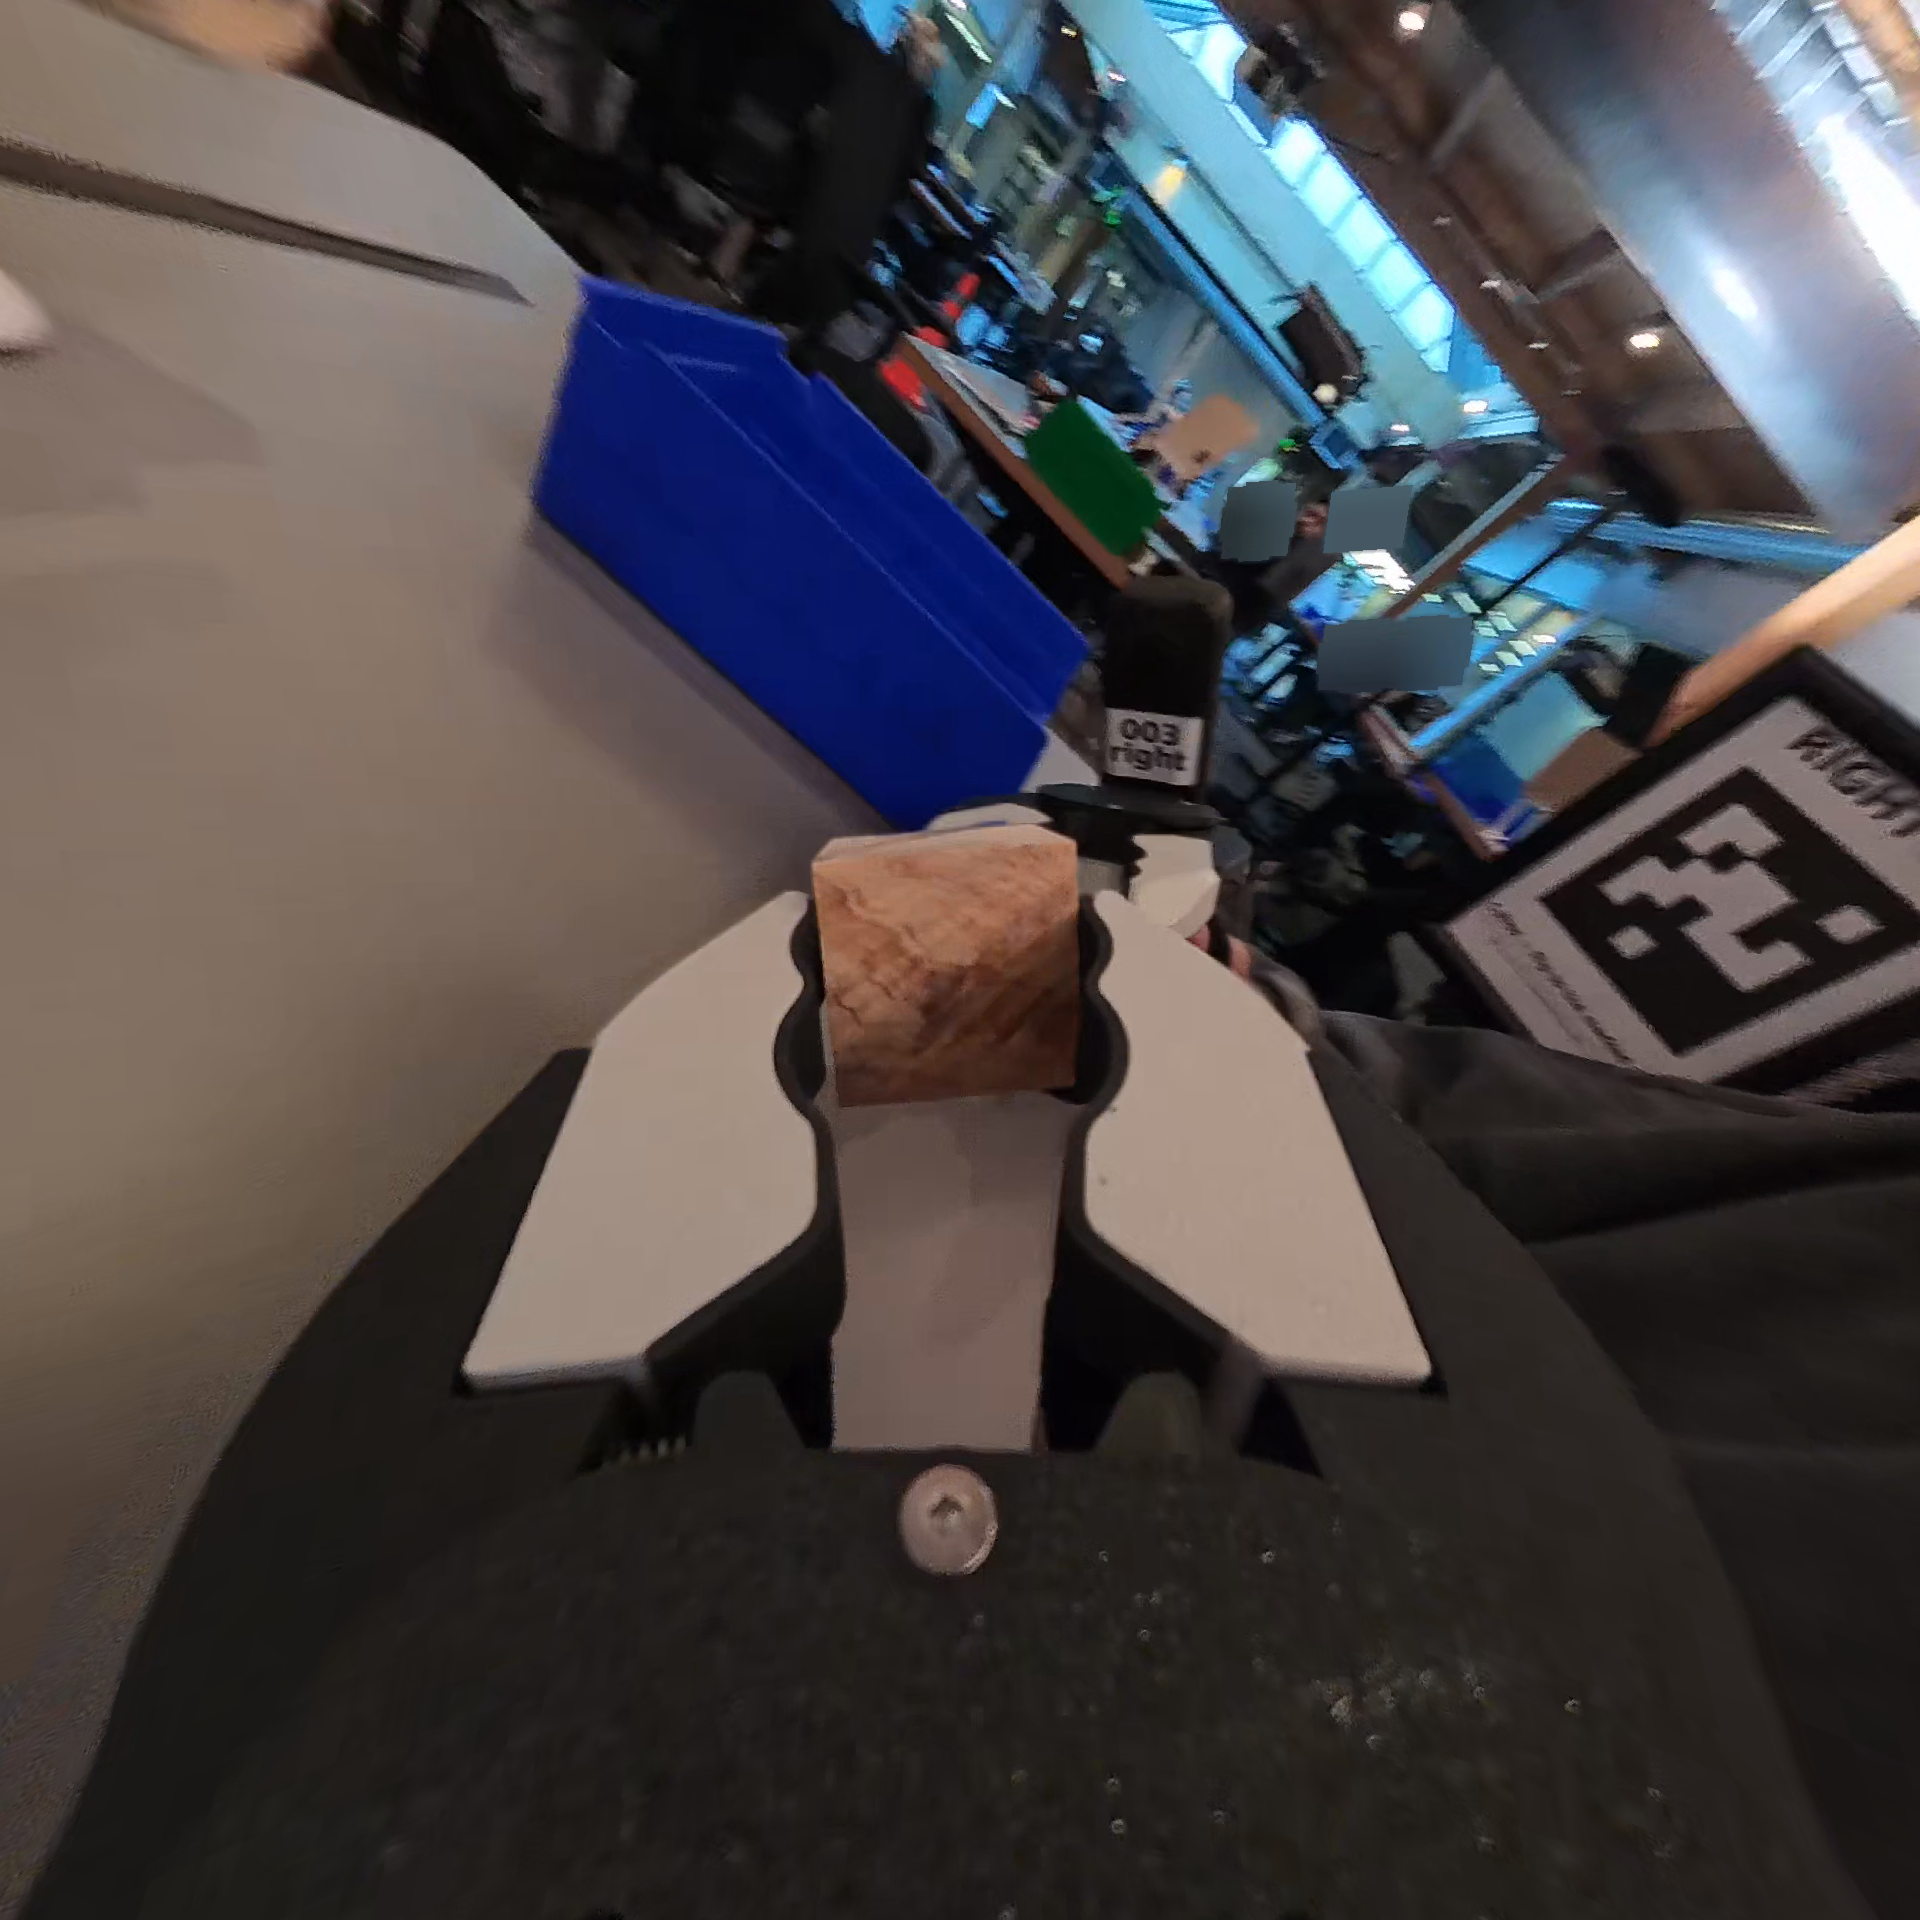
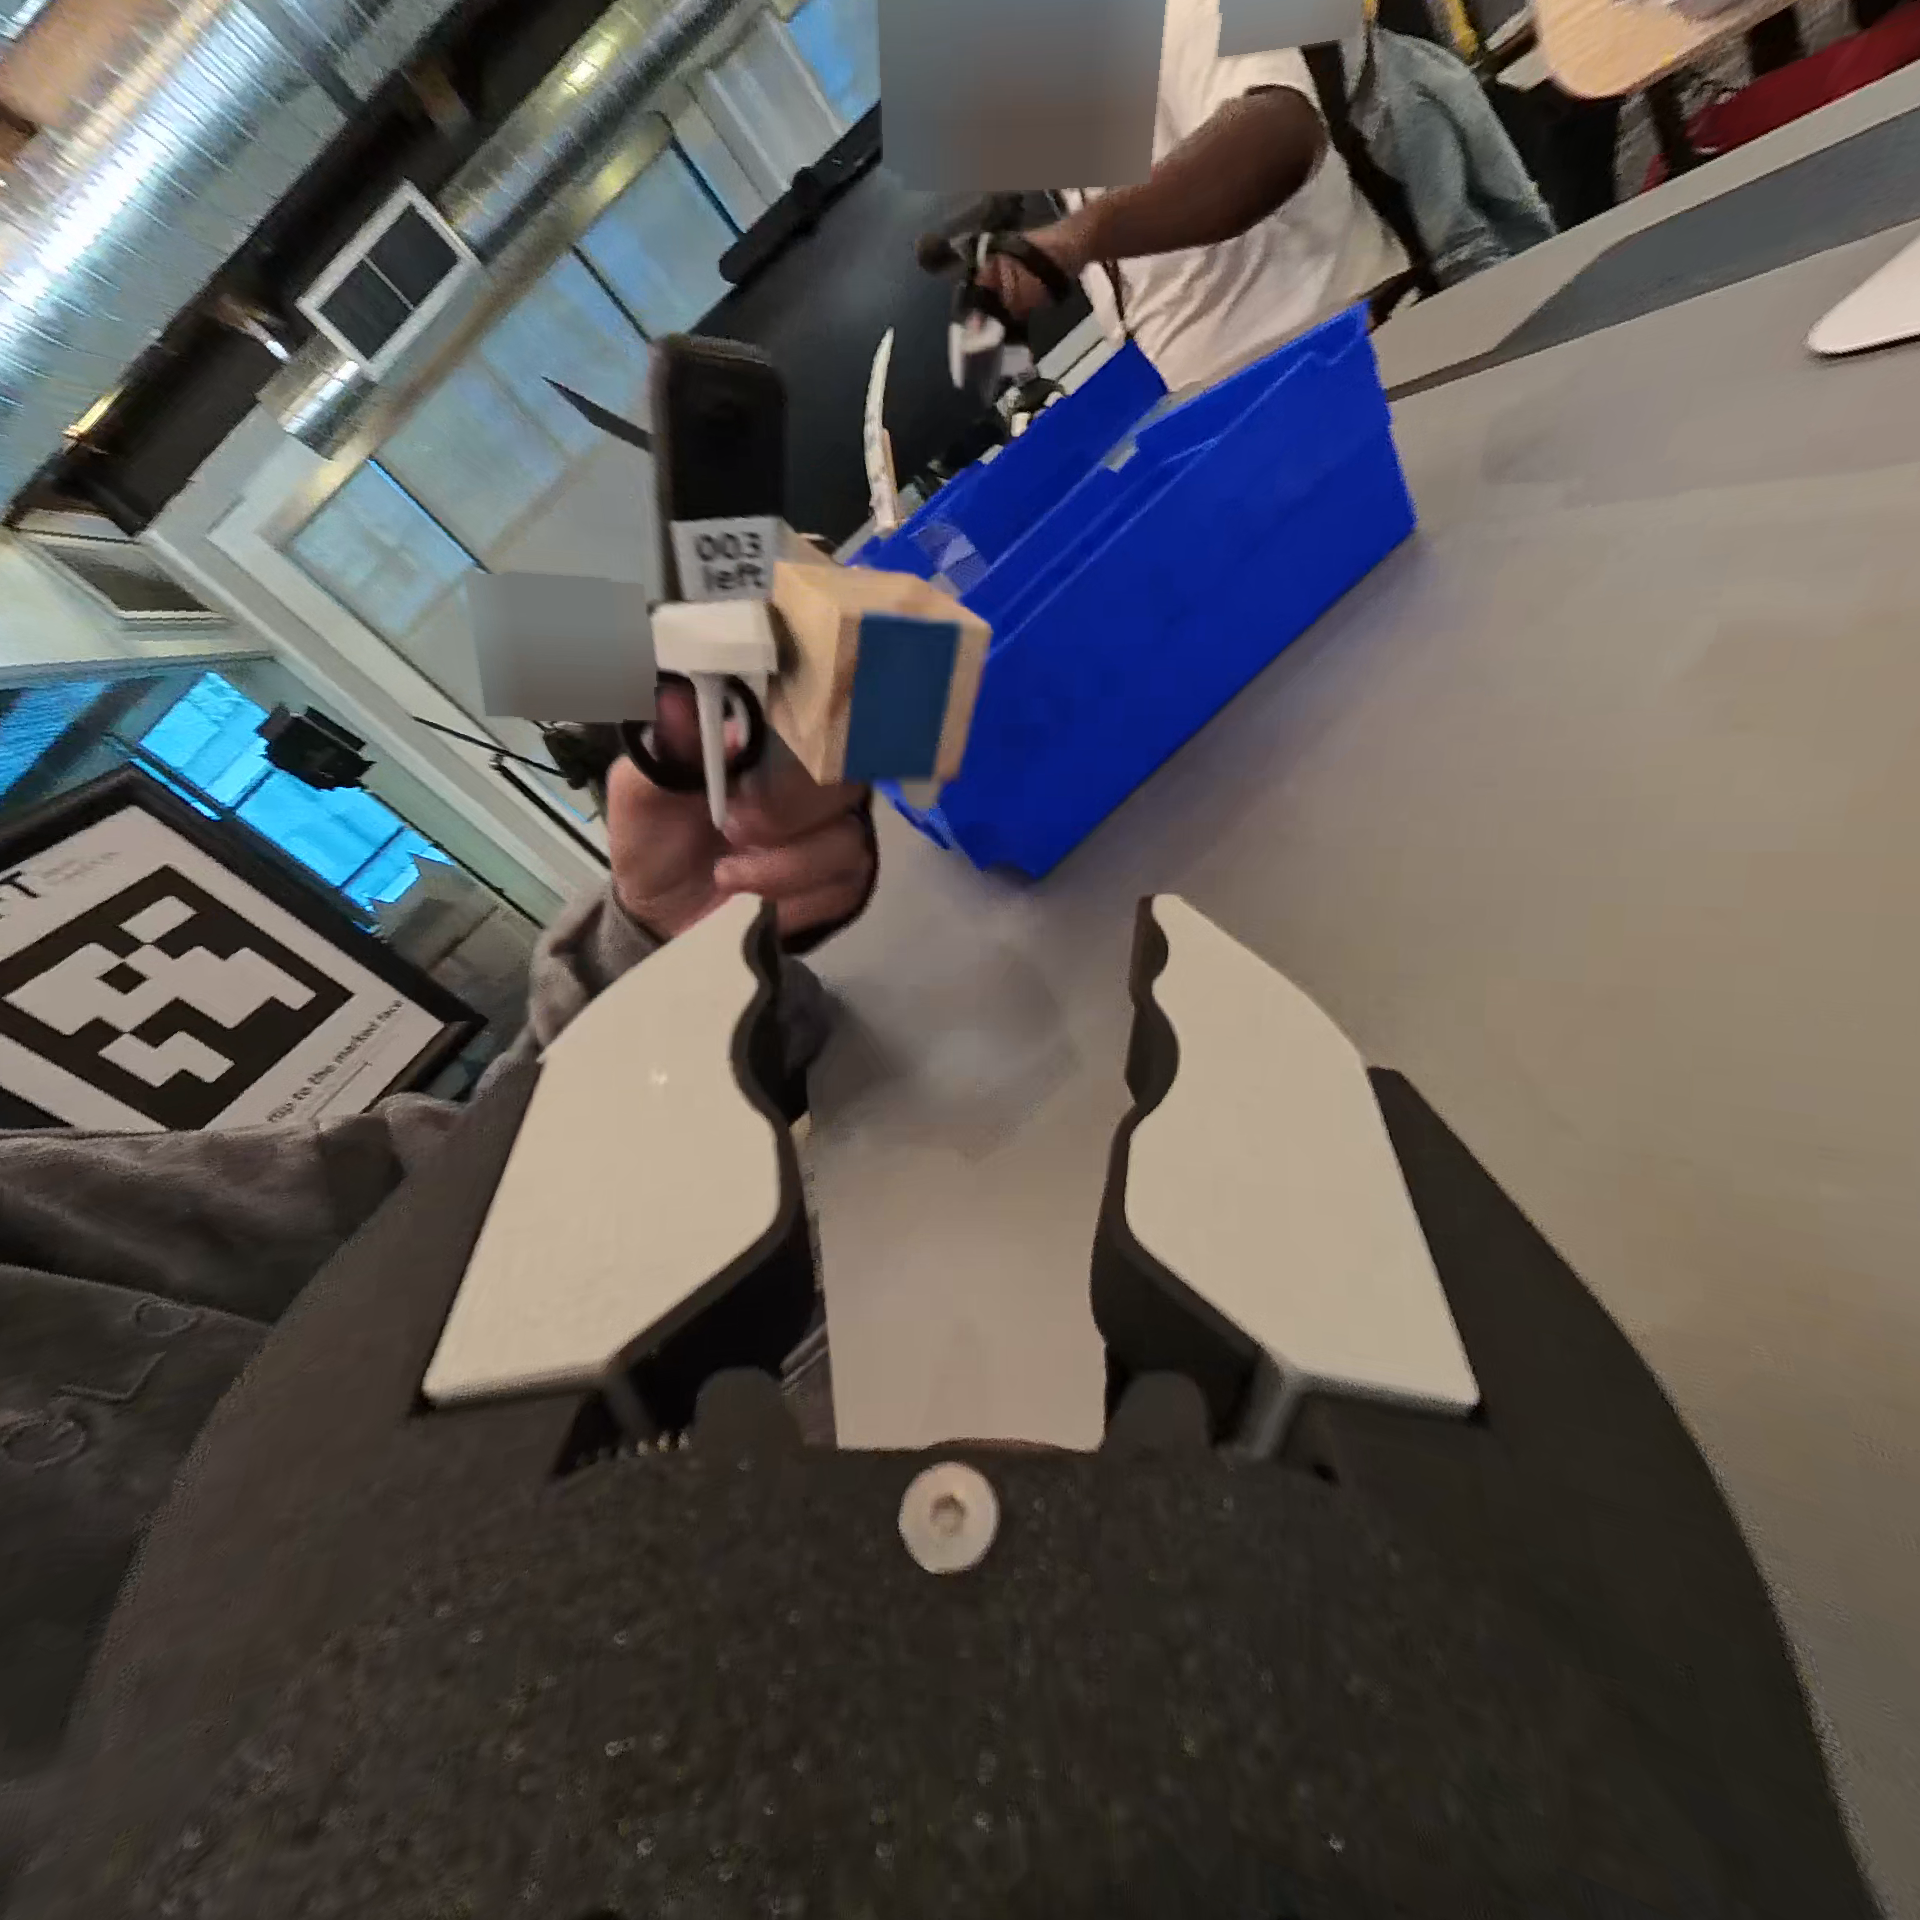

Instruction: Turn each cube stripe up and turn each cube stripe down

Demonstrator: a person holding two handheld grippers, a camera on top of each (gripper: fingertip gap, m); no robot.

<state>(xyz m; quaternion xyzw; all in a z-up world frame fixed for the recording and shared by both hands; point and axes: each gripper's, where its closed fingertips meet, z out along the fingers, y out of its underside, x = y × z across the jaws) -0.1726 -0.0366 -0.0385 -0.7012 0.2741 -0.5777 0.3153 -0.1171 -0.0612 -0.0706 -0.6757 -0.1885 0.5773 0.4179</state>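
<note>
Presently, step: one cube (image 1: 948, 982) is lifted clear of the bench (image 1: 260, 831), mid-turn by my reading.
Left gripper (image 1: 948, 997): closed on the cube, which sits pinched between its fingertips; wood grain faces its camera.
Stripe: the right wrist view shows a blue stripe (image 2: 900, 694) on the cube's far face, pointing sideways, neither up nor down.
Right gripper (image 2: 951, 966): jaws spread wide, nothing held, aimed at bare bench.
Landmark, blue bin (image 2: 1143, 613): the cube hangs in the air just in front of the bin; the right gripper is nearer the operator.
Next move (judgement): rotate the wrist until the stripe faces up or down, then set the cube down flat before releasing.
</note>
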